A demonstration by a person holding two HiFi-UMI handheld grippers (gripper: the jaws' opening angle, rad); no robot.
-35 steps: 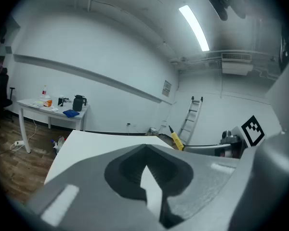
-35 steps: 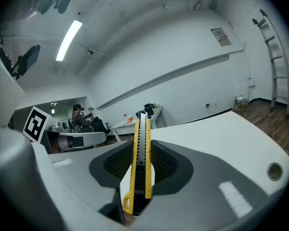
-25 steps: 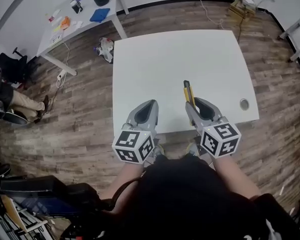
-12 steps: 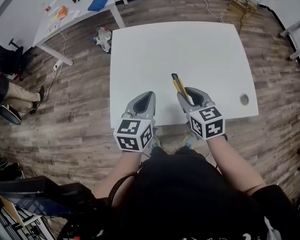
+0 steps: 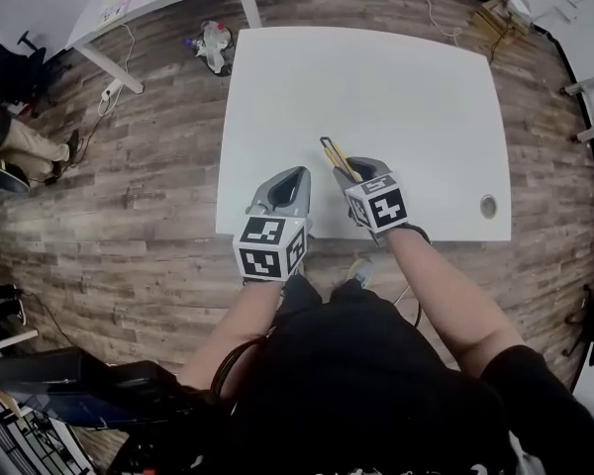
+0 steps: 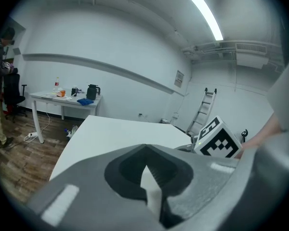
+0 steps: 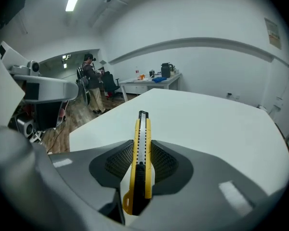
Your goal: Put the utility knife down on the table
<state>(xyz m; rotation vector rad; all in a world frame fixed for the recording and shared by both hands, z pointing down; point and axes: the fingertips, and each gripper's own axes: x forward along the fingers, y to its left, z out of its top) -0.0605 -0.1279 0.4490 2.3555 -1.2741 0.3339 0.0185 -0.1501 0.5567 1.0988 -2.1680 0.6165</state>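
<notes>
Right claw (image 7: 140, 154) pinches the utility knife (image 7: 142, 129), handle hidden in head view; left claw (image 6: 146, 166) pressed together.

One overhead; two low across table (image 5: 376, 87)

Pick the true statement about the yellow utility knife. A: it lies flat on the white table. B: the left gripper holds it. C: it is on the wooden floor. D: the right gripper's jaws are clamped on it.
D: the right gripper view shows the utility knife clamped between the jaws of the right gripper, its tip out over the white table.
</notes>
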